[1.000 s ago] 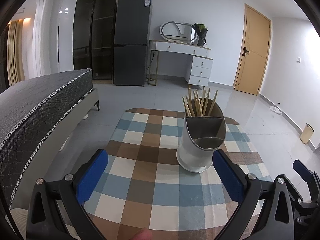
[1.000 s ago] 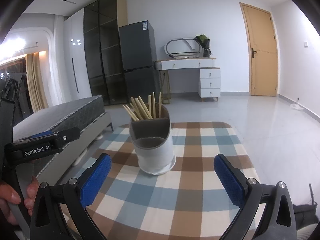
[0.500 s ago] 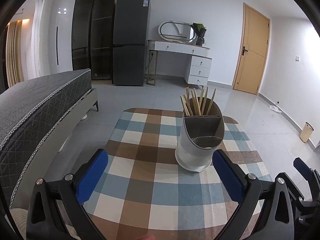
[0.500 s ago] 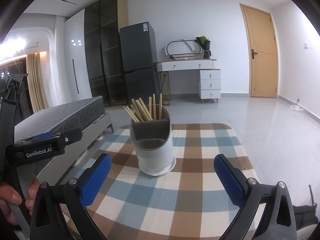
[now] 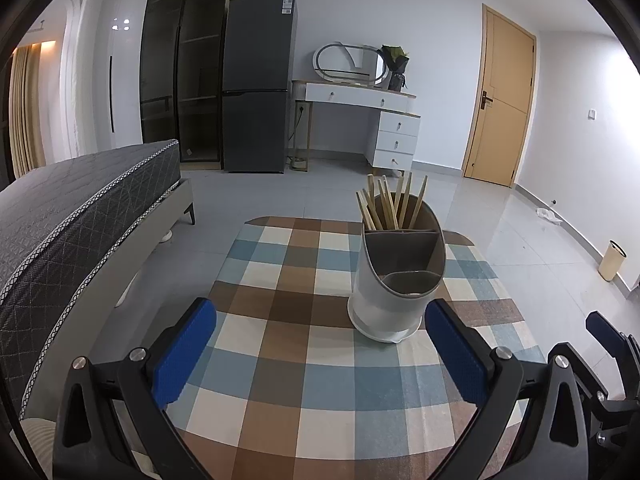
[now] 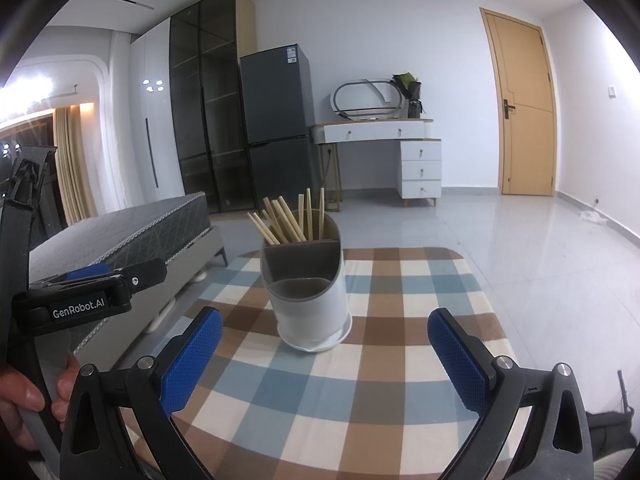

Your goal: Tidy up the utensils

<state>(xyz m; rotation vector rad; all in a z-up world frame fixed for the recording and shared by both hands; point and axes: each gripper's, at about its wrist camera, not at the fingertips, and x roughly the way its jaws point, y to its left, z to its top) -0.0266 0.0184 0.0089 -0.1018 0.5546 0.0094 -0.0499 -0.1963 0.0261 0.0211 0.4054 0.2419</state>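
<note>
Left gripper [image 5: 320, 354] spread wide, empty. Ahead on the checked cloth [image 5: 280, 364] stands a white, grey-lined holder [image 5: 394, 280], upright; wooden chopsticks [image 5: 390, 204] fan from its rear compartment. Right gripper [image 6: 324, 364] likewise spread, empty.

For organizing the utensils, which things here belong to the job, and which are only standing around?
Belong to the job:
chopsticks, in the rear compartment
utensil holder
left gripper, open
right gripper, open

Only around:
checkered tablecloth
bed
fridge
dressing table
door
</note>
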